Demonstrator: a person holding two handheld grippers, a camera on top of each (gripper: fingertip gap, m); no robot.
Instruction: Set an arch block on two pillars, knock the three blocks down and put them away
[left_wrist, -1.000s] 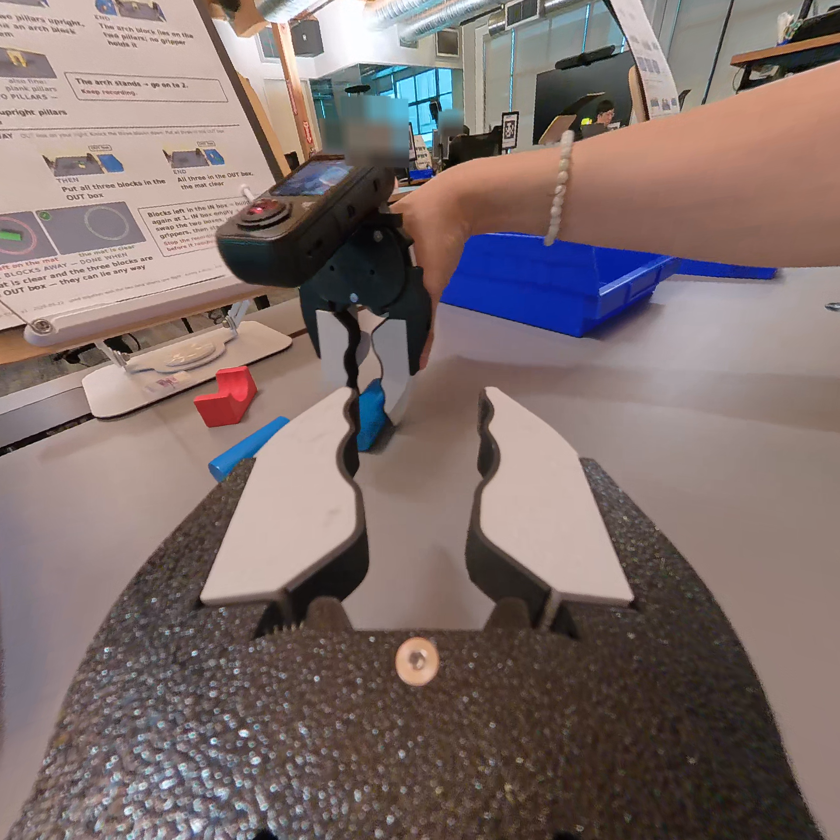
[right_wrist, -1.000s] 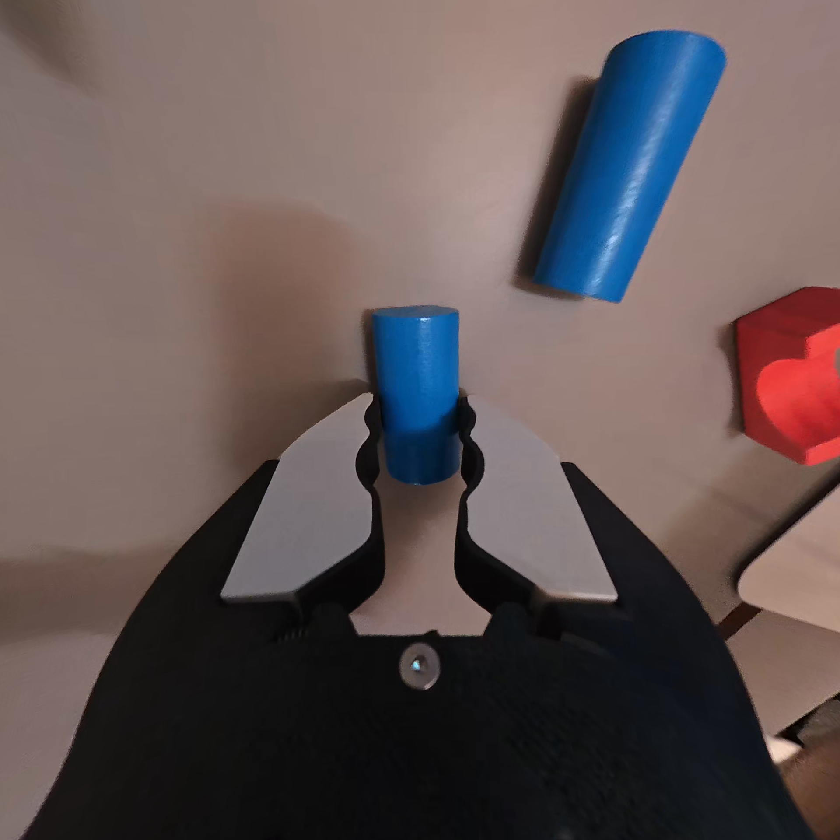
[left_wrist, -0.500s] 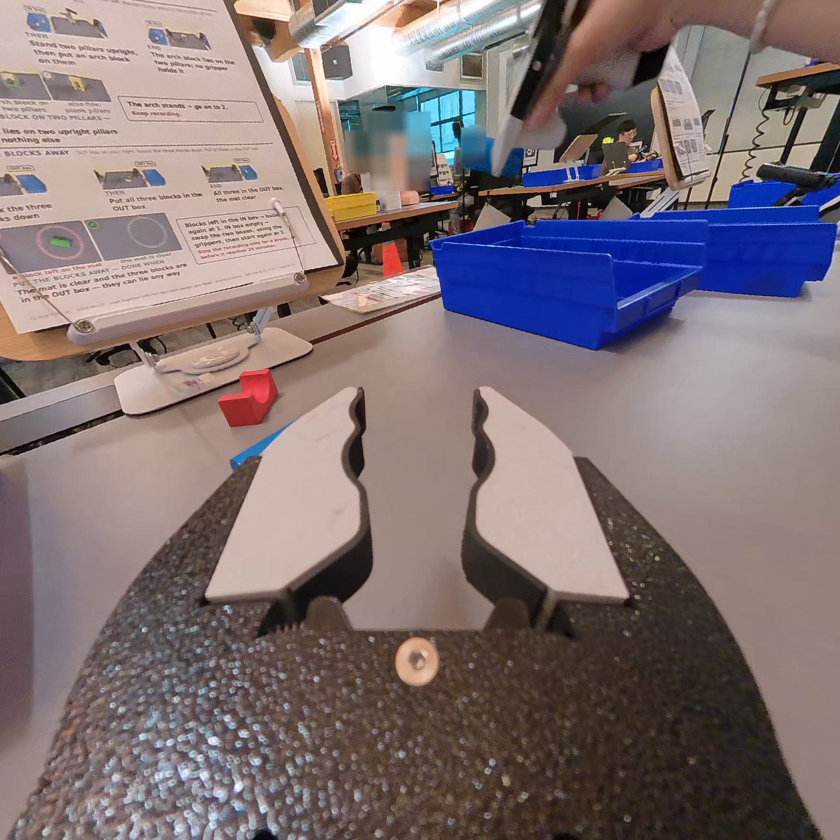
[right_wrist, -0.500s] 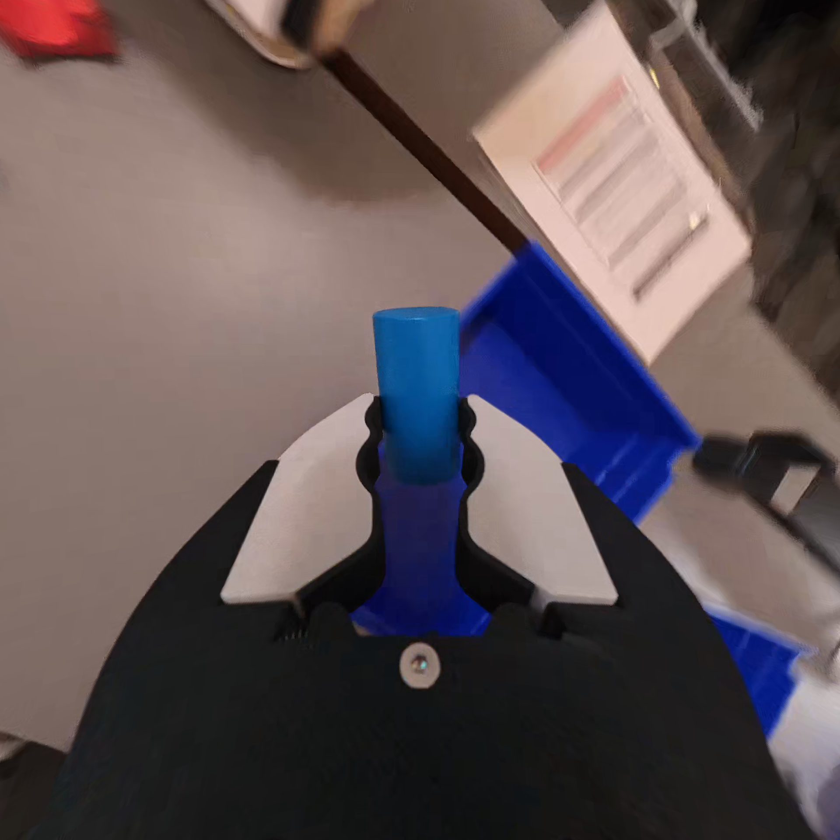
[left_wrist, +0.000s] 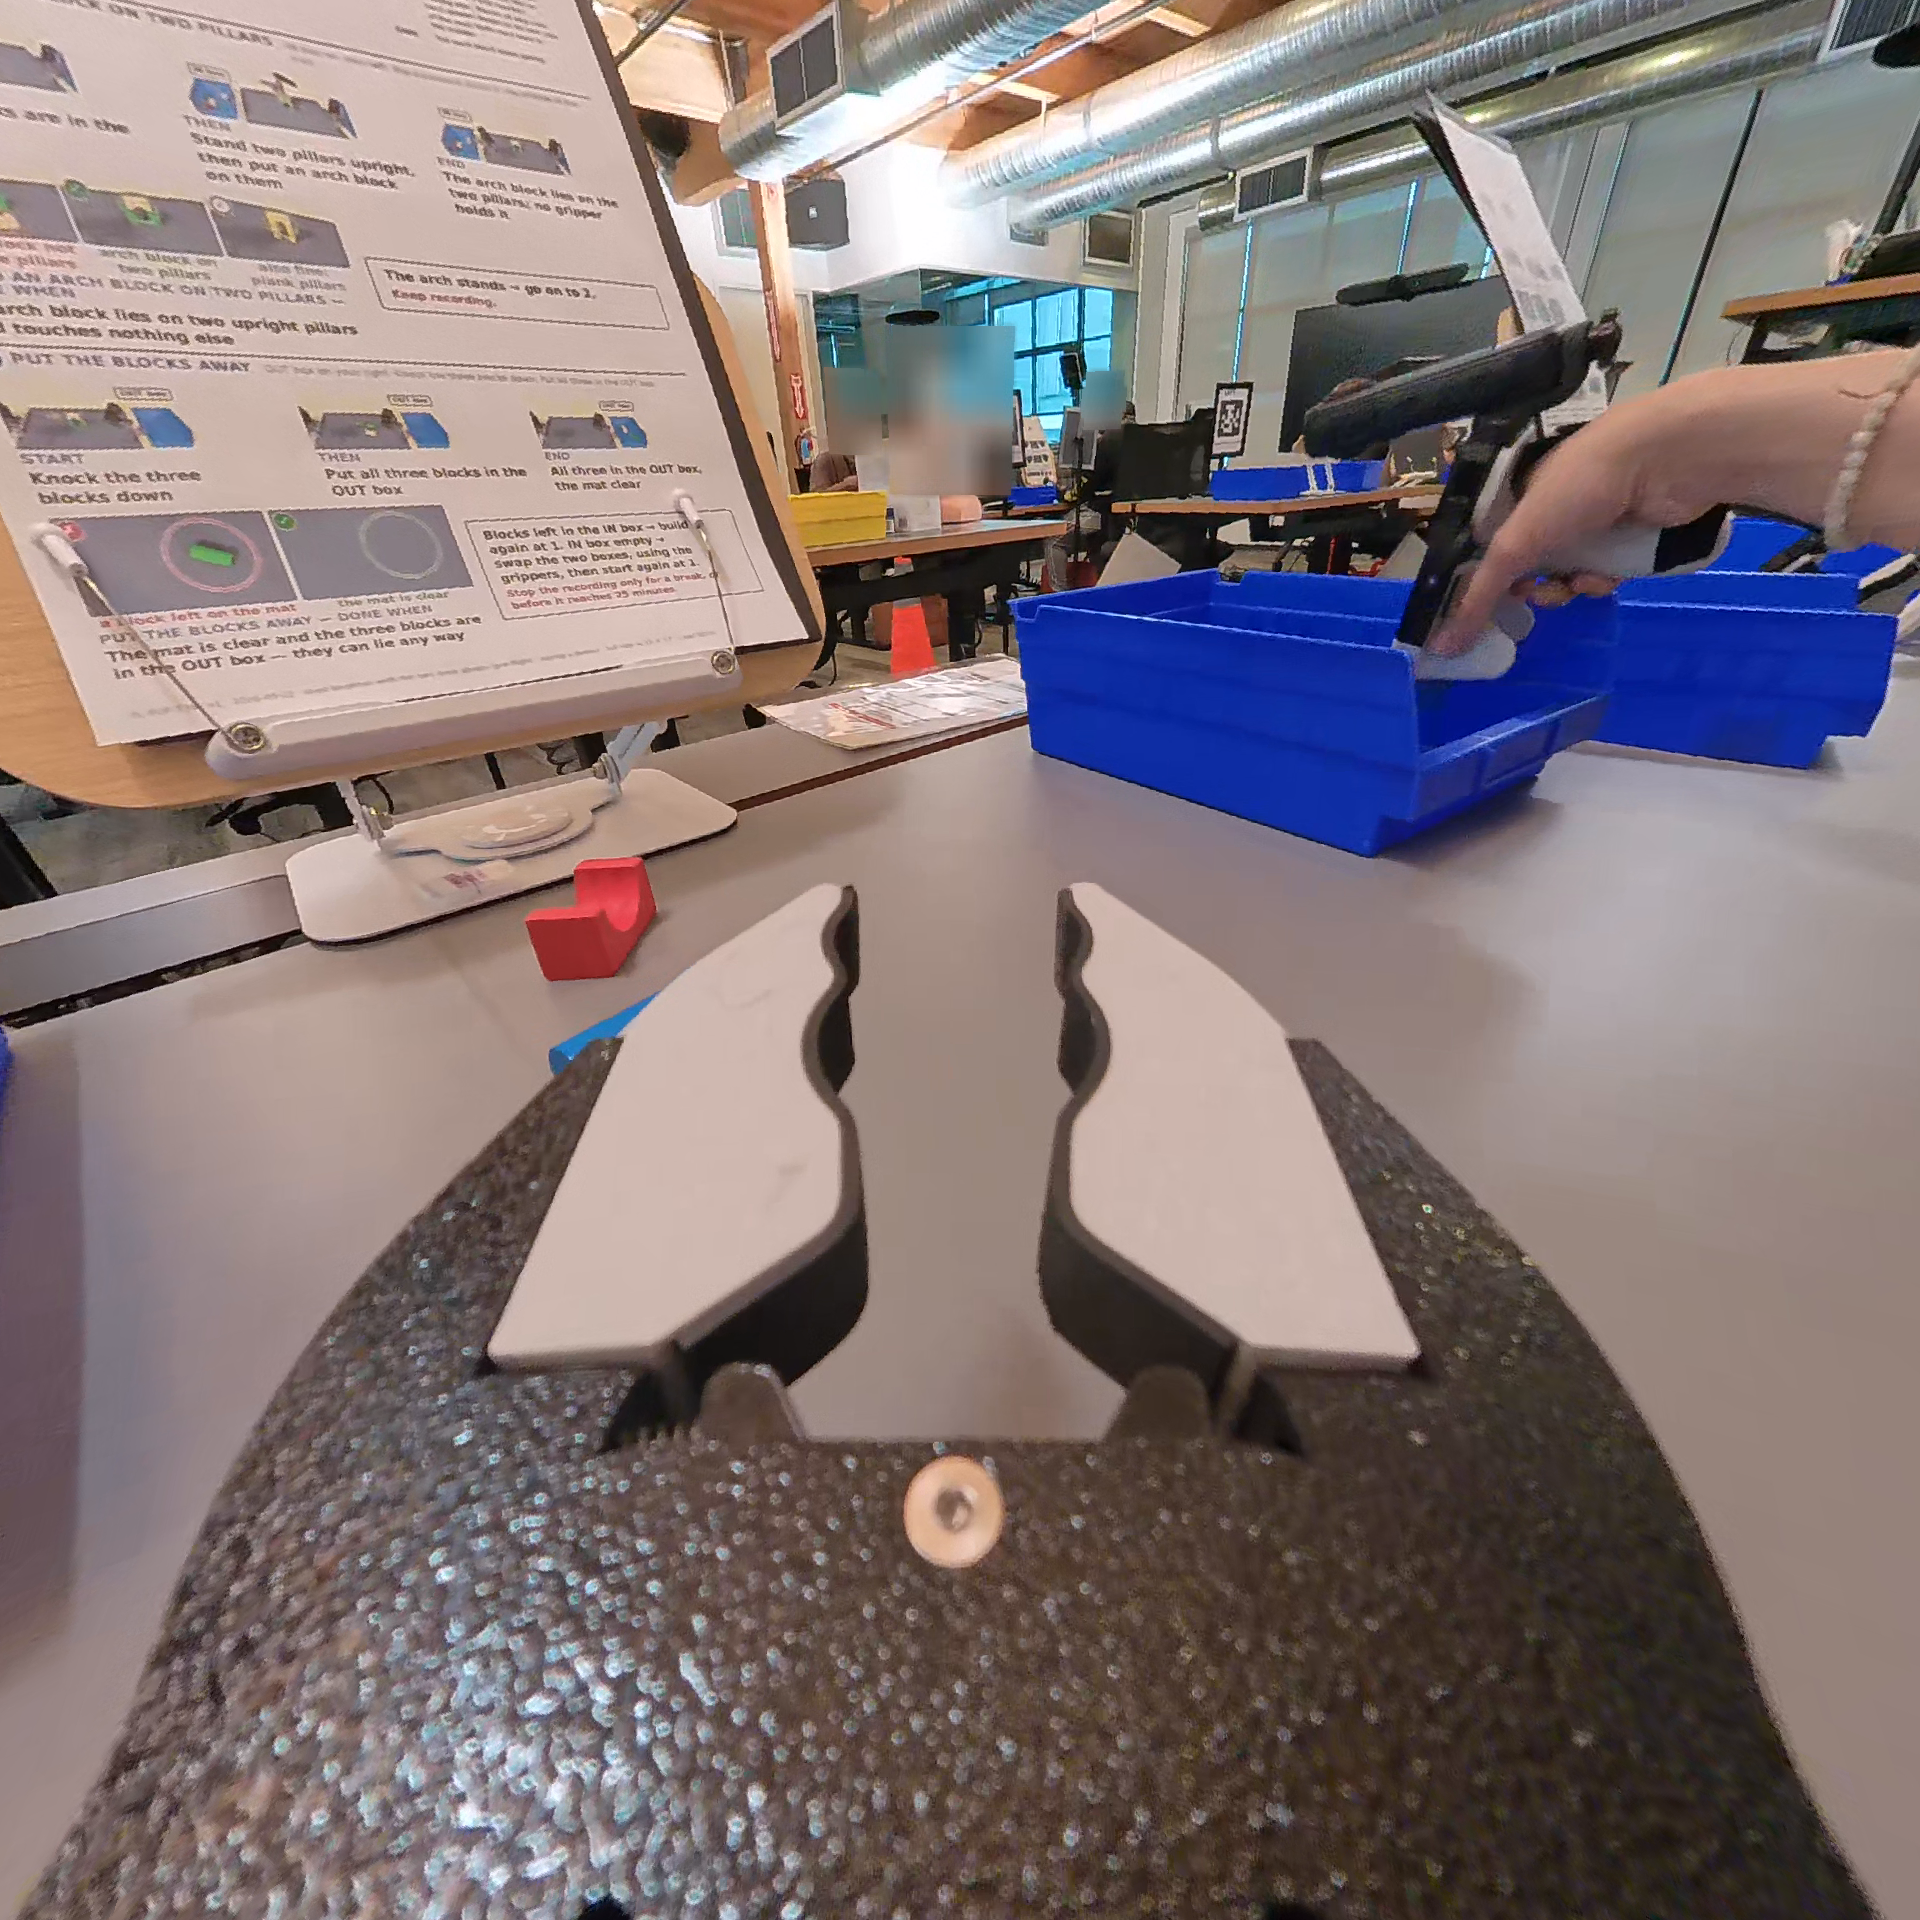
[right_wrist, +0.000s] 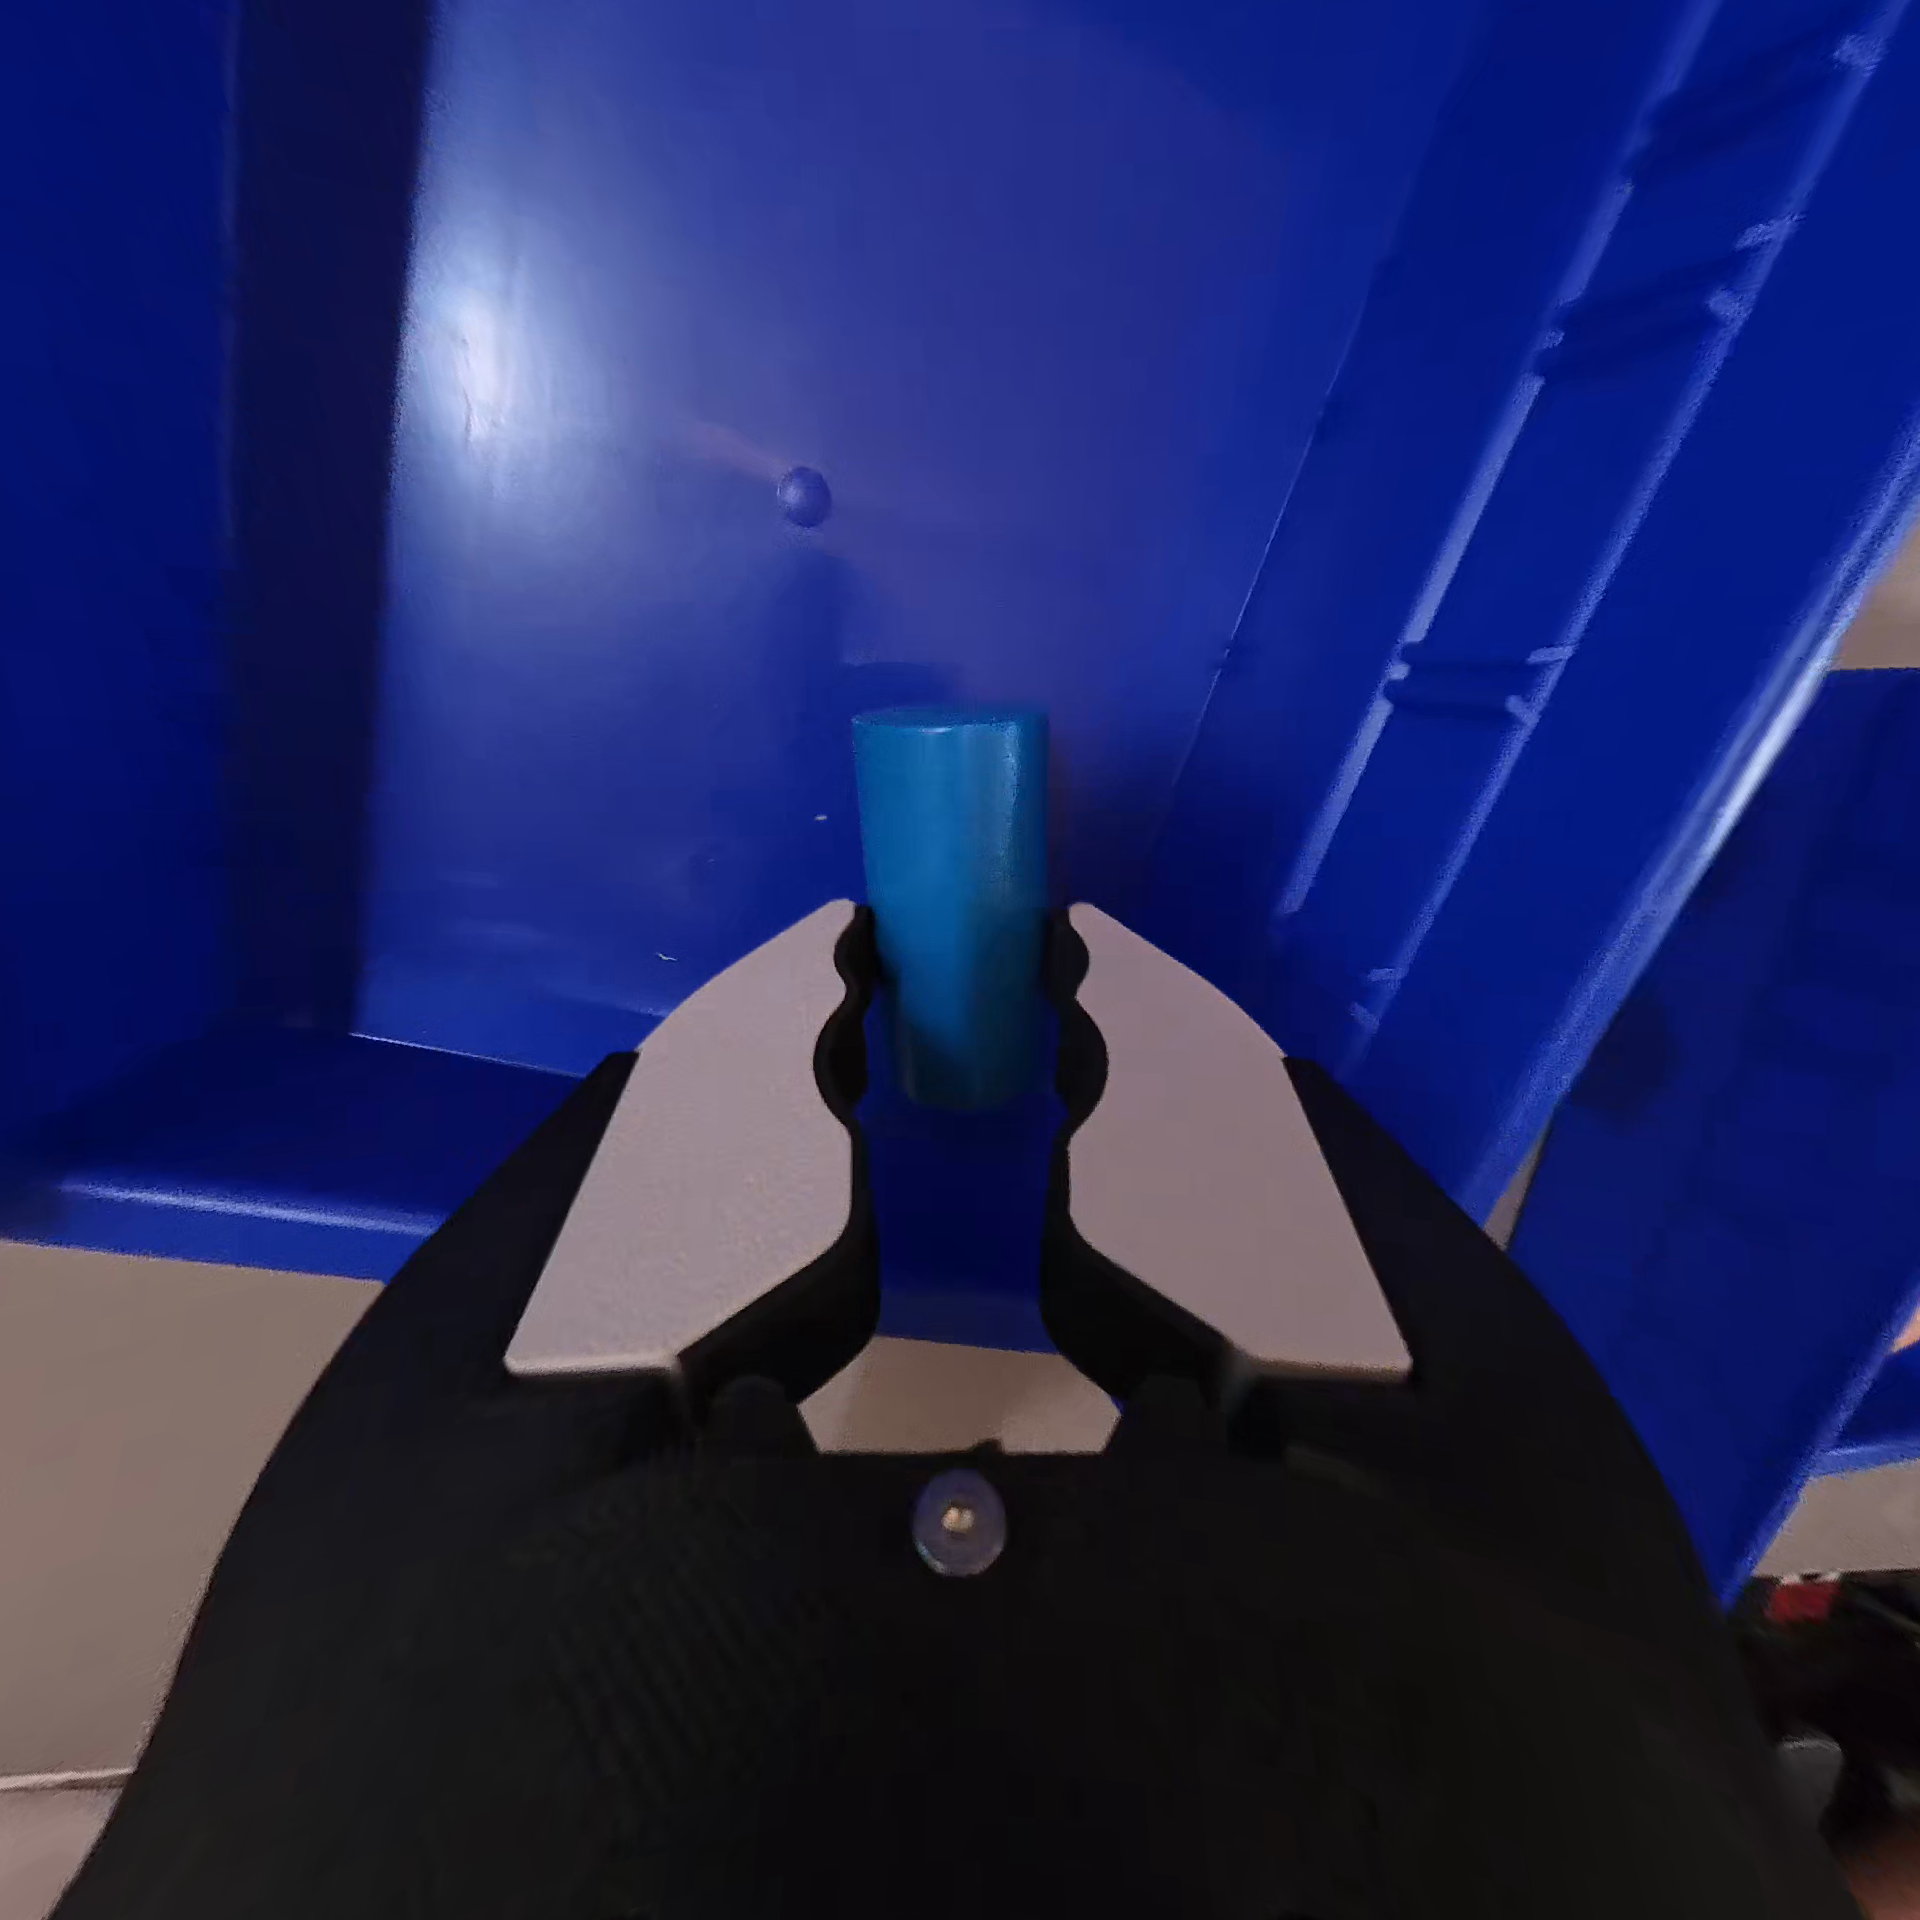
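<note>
Jaws of the right gripper (right_wrist: 956, 914) are closed most of the way on a short blue cylinder (right_wrist: 951, 883), pinching it in the wavy notches near the tips. The cylinder lies along the fingers: its far end sticks out ahead of the tips and its near end sits partway back in the gap. Straight ahead of these jaws is the bare floor of a blue bin (right_wrist: 623, 416). The bin's ribbed side wall runs along their right, and its low front lip lies just under and behind them. Whether the cylinder touches the floor I cannot tell; it looks held clear of it.

The left gripper (left_wrist: 956, 904) hangs low over the grey table (left_wrist: 1455, 1039) with its jaws parted by a moderate gap and nothing between them — only table shows through. Just ahead and to the left of its left finger lies a red arch block (left_wrist: 592, 920). The end of a second blue cylinder (left_wrist: 597, 1034) peeks out from beside that same finger. Farther ahead on the left stands a sheet of printed instructions on a stand (left_wrist: 364, 416). Well ahead on the right, a hand (left_wrist: 1590, 520) tips the other gripper down into the bin — a second blue bin (left_wrist: 1745, 675) sits beyond.
</note>
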